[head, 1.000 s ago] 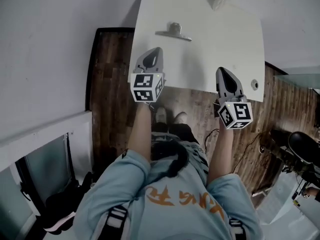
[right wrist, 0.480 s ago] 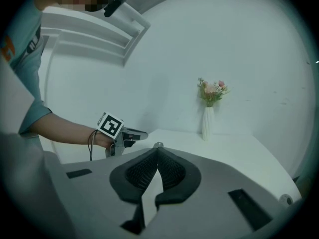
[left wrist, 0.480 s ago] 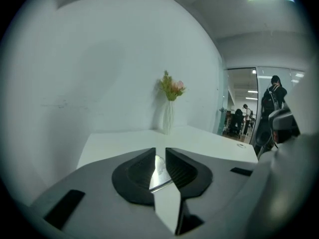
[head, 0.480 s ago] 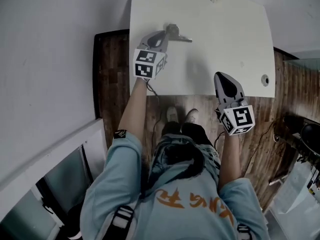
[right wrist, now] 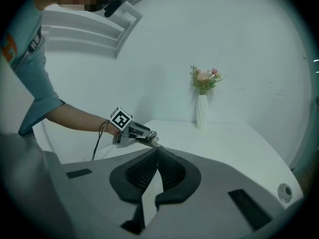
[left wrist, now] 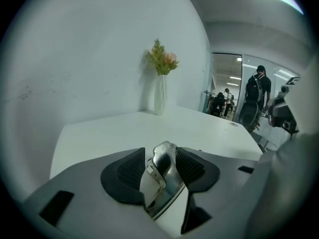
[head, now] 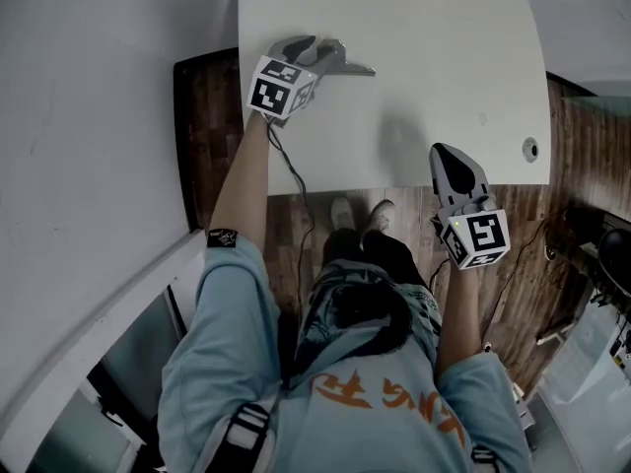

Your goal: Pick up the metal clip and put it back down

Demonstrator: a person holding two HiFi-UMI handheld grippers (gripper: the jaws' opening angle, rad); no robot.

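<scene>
Left gripper point(head: 315, 46) has reached the metal clip point(head: 353, 65) — jaws just opened around it.

No text we can actually read. What carries marks:
- Orange print point(head: 385, 400) across the back of the light-blue shirt point(head: 246, 363): large characters, upside down from the head view and creased, so we can't make them out.
- Small dark label point(head: 222, 236) at the left sleeve cuff: light marks on it, too small to read.
- Orange fragment point(right wrist: 8, 48) on the sleeve in the right gripper view: cut off by the frame edge, unreadable.
- Left cube point(head: 279, 92) on the left gripper point(left wrist: 162, 156) and right cube point(head: 480, 237) on the right gripper point(right wrist: 155, 153): black-and-white square markers, which we read as coded patterns rather than letters or digits.
</scene>
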